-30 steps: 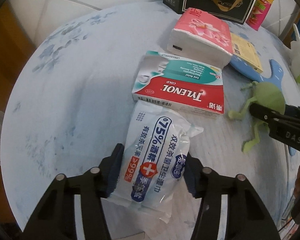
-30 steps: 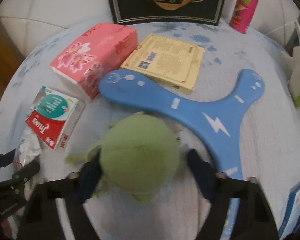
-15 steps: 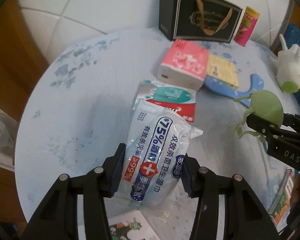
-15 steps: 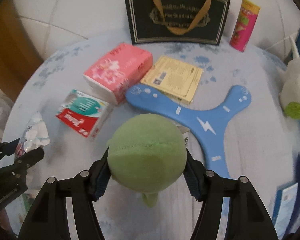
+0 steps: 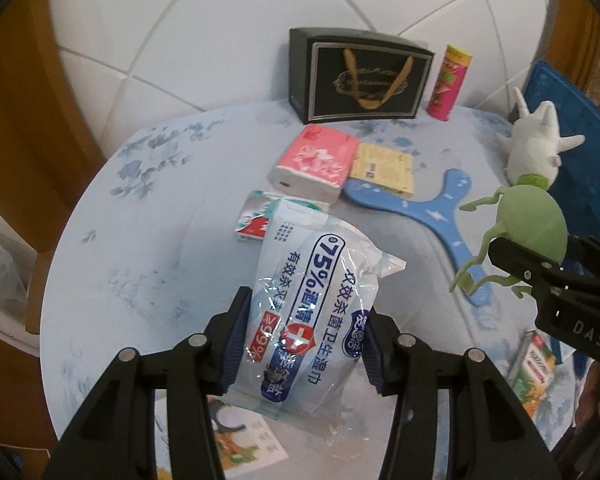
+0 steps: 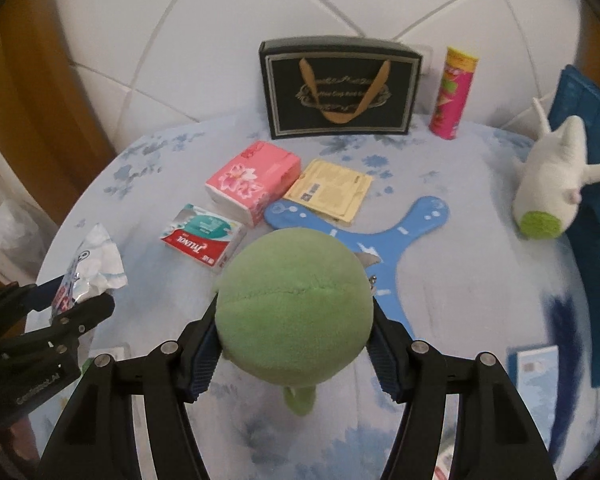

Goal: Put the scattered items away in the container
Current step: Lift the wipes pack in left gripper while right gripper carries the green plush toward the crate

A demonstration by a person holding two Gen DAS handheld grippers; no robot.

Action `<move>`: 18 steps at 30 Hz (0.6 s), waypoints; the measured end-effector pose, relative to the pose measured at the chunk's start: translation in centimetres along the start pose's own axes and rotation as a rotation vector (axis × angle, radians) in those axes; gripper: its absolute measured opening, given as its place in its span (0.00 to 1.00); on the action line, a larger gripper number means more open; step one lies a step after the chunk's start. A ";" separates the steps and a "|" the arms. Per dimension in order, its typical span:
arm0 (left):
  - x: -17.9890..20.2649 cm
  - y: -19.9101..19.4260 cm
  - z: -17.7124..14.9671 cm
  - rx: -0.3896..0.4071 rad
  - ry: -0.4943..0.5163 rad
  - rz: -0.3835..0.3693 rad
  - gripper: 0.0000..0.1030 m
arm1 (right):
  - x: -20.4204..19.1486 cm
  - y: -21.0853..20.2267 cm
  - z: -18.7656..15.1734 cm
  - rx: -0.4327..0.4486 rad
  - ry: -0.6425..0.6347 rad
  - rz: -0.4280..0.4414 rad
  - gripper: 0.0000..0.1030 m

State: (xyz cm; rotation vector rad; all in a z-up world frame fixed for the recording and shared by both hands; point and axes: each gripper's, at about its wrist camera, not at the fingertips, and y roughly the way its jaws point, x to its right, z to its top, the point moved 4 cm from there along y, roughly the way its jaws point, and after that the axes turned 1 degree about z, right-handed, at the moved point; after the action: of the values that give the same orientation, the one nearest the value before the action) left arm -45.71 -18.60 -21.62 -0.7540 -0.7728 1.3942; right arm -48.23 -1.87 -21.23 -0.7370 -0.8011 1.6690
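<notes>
While you hold both grippers tilted steeply down over the round table [image 5: 132,240], each one has something clamped. Your left gripper [image 5: 302,344] has its blue pads pressed against the two sides of the wet-wipe pack [image 5: 316,304], which hangs clear of the tabletop with its printed face toward the camera. Your right gripper [image 6: 294,344] squeezes the round green plush toy [image 6: 296,308] between its pads; from the left wrist view the toy's thin legs dangle freely beside the blue boomerang [image 5: 428,216].

On the table's pale blue floral cloth lie a red and teal Tylenol box [image 6: 204,238], a pink tissue pack [image 6: 254,180] just behind it, a yellow sachet [image 6: 332,190] beside the tissues and partly over the boomerang, and some printed leaflets [image 5: 252,440] near the front edge. At the back stands a black gift bag [image 6: 340,88] with gold ribbon handles, upright, and next to it an upright pink snack tube [image 6: 452,92]. A white plush animal [image 6: 556,184] with a green base lies at the right edge, against a blue crate [image 6: 592,168]. Behind the table is a white tiled wall, with a wooden panel to the left.
</notes>
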 end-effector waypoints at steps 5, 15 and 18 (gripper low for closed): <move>3.7 -2.3 0.3 0.031 0.012 -0.003 0.47 | 2.2 -3.0 -0.2 0.028 -0.011 -0.006 0.63; 13.6 -4.7 2.0 0.084 0.004 0.007 0.47 | 10.5 -8.4 1.0 0.095 -0.049 -0.008 0.63; 16.6 -5.1 2.8 0.097 0.001 0.014 0.47 | 13.5 -9.7 1.5 0.111 -0.069 -0.013 0.63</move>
State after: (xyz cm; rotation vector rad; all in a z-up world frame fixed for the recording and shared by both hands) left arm -44.74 -2.23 -15.38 -0.6856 -0.6946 1.4332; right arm -47.02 12.83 -13.41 -0.5987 -0.7529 1.7204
